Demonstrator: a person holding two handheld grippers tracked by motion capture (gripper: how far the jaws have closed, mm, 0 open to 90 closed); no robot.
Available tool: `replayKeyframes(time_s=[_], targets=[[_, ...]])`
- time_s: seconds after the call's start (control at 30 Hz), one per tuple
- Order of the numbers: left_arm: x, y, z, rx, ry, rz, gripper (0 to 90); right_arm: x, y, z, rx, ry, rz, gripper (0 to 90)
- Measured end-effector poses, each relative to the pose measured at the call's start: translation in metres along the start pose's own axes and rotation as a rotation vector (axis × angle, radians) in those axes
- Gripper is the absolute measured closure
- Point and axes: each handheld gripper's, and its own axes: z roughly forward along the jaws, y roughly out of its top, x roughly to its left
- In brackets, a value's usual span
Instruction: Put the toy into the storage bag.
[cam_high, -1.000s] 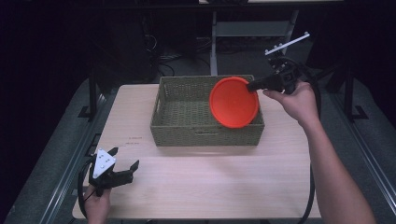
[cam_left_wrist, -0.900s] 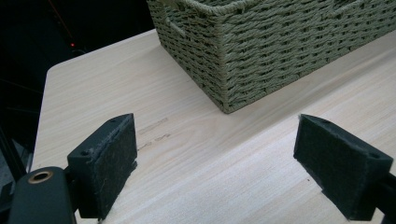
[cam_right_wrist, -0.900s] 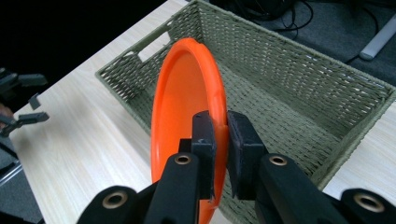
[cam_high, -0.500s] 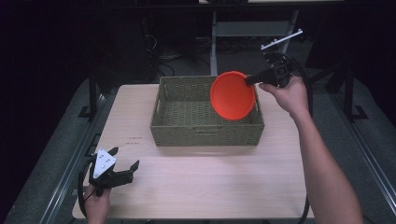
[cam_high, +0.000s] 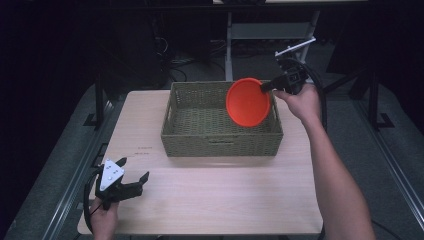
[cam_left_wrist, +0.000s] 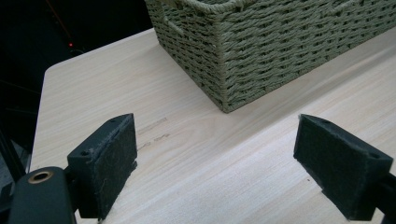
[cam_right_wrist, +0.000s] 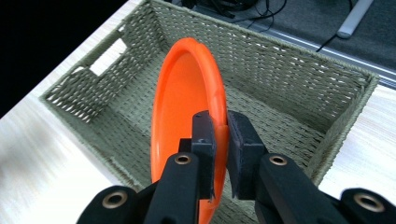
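— Where does the job stand?

— The right claw (cam_right_wrist: 219, 135) is clamped on the rim of the orange plate (cam_high: 248, 101), holding it on edge over the right half of the woven basket (cam_high: 220, 142). From above, the plate is tilted, its hollow face turned toward the person, its lower edge down near the basket's rim. Whether it touches the weave anywhere, I cannot tell.

— So the step is setting it down inside?

— That is my reading. To do it well, I would lower the plate toward the basket floor and lay it over flat before letting go. Dropped on edge, it may roll or come to lean against a wall.

— Any risk with the grip?

— In the right gripper view the pads pinch only a narrow strip of rim, so the plate could swing about that pinch if the hand turns fast. Slow wrist, steady descent.

— And clearance?

— The right wall of the basket is near the hand (cam_high: 299, 102). Keep the claw inside the opening, away from that wall, and open only once the plate rests on the bottom.

— The other hand?

— The left claw (cam_high: 131, 176) sits at the near left corner of the surface (cam_high: 210, 200), its jaws apart and holding nothing, well apart from the basket. It could steady the basket if it slides.
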Motion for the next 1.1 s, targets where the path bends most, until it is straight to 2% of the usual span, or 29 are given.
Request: replayKeyframes(time_s=[0.07,0.17,0.33,0.5,0.93,1.1], targets=[[0.001,0.0,0.0,0.002,0.001,0.003,12.8,0.0,0.0,0.002,-0.004,-0.003,0.0,81.9],[0.002,-0.001,-0.001,-0.003,0.006,-0.004,12.8,-0.003,-0.004,0.009,-0.018,0.024,0.03,82.0],[0.002,-0.001,-0.001,-0.001,0.007,-0.002,12.8,-0.009,-0.009,0.021,-0.007,0.008,0.051,81.9],[-0.001,0.0,0.0,0.002,0.0,0.006,12.8,-0.009,-0.01,0.033,0.011,-0.017,0.05,81.9],[0.0,0.0,0.0,0.008,0.005,0.008,12.8,-0.008,-0.013,0.055,0.028,-0.001,0.062,81.9],[0.002,-0.001,0.0,0.002,0.011,-0.007,12.8,-0.005,-0.013,0.065,0.038,0.011,0.051,81.9]])
